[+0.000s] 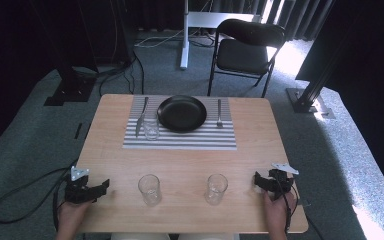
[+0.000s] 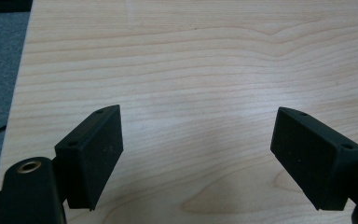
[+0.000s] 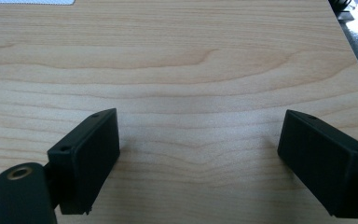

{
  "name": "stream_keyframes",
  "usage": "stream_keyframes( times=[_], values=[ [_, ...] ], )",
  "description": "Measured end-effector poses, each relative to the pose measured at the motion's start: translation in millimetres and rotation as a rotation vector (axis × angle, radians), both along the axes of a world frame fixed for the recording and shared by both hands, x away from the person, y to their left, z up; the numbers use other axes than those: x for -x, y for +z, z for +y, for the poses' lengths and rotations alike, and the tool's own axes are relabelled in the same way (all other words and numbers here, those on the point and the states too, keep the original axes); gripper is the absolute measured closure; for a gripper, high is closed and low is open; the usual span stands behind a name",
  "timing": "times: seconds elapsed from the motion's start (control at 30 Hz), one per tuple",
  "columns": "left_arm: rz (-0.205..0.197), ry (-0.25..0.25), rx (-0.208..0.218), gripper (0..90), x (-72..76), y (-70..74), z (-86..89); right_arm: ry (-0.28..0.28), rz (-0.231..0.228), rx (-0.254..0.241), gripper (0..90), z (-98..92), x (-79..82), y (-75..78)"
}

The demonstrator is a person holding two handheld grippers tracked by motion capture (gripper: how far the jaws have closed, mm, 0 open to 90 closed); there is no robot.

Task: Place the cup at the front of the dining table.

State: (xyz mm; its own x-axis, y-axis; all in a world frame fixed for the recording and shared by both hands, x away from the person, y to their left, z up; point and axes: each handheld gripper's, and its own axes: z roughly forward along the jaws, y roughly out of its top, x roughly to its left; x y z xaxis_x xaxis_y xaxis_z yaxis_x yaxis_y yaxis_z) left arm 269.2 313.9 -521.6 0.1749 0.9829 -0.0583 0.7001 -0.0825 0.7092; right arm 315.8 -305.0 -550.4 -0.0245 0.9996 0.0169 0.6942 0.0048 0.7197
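Looking down on the tabletop, I see a wooden surface with most of its near half bare, which gives both my hands room to work. At the far side lies a striped placemat, squared to the edge as the base of a place setting. On its middle sits a black plate, with a knife to its left and a fork to its right, each lying lengthwise beside the plate, as a setting would have them. One glass on the mat stands upright just beside the knife's lower end, touching or nearly touching the plate's shadow; I judge it already belongs to the setting.

Nearer to me, two more tumblers stand upright and well apart on bare wood: the left glass and the right glass. They sit between my two hands, each near one tool, so I judge they are what I am to handle next.

My left claw rests low at the left edge, pointing toward the left glass; its jaws stand apart with only wood grain between them, holding nothing. My right claw lies at the right edge, aimed toward the right glass, jaws likewise spread and empty.
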Motion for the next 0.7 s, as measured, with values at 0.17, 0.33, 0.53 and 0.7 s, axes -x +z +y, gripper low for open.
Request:
stream_keyframes(
  times=[0.17,0.33,0.53,0.7],
  values=[
    [-0.005,-0.002,0.0,17.4,6.6,-1.1,2.8,0.0,0.0,0.0,12.1,0.0,0.0,0.0],
    [-0.015,0.029,-0.03,17.4,13.9,-3.4,4.9,0.0,0.0,0.0,12.1,0.0,0.0,0.0],
    [-0.031,0.063,-0.076,17.4,24.4,-5.4,8.2,0.0,0.0,0.0,12.1,0.0,0.0,0.0],
    [-0.07,0.109,-0.124,17.4,39.1,-3.4,8.9,0.0,0.0,0.0,12.1,0.0,0.0,0.0]
  ],
)
